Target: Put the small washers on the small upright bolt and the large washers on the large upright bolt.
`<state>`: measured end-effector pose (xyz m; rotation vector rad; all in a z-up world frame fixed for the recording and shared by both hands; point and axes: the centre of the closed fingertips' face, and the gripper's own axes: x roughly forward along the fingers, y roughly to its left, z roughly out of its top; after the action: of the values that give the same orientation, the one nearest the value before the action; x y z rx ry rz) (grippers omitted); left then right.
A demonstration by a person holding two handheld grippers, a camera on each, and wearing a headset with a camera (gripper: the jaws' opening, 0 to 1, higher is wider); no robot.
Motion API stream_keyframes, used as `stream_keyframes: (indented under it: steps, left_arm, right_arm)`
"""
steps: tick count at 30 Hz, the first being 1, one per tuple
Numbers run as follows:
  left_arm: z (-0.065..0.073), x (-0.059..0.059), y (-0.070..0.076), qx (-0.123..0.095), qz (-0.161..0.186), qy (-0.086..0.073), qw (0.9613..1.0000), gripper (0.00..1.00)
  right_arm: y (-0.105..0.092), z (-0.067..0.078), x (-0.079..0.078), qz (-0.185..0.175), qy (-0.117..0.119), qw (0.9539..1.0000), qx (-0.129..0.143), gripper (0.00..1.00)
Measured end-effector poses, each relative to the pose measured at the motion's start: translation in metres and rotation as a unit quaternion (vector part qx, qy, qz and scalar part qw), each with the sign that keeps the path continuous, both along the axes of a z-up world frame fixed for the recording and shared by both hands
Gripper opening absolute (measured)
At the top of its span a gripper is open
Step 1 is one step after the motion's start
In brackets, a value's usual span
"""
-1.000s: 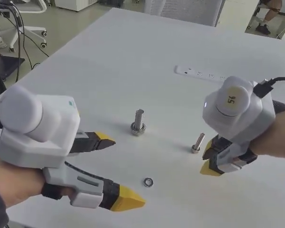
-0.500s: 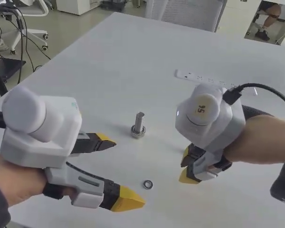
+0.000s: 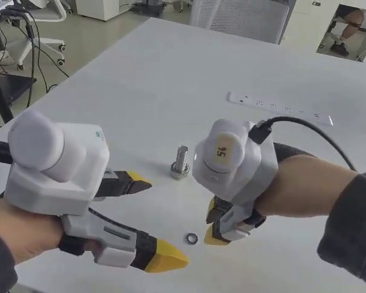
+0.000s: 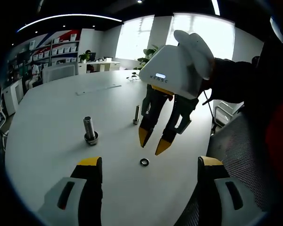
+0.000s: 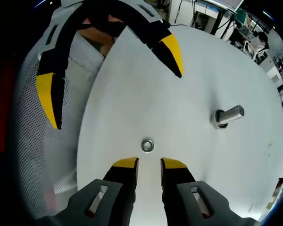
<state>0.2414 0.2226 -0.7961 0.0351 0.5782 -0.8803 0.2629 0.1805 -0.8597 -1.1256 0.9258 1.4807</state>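
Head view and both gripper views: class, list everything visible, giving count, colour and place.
table: one, white, under everything.
large bolt: one, silver, upright mid-table, ring at its base.
small bolt: one, silver, upright, right of the large bolt in the left gripper view.
washer: one, silver, flat on the table, nearer the person than the large bolt.
power strip: one, white, far side of the table.
left tool: one, white with yellow tips, jaws wide open, empty.
right tool: one, same colours, jaws narrowly apart, tips near the washer.
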Motion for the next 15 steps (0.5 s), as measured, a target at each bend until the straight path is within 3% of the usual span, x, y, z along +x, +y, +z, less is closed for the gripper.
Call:
stream_keyframes:
  steps: [15]
  left_arm:
    - [0.0, 0.002, 0.0, -0.001, 0.001, 0.0, 1.0, 0.83]
  right_arm:
    - [0.013, -0.015, -0.005, 0.017, 0.008, 0.9998, -0.006, 0.2]
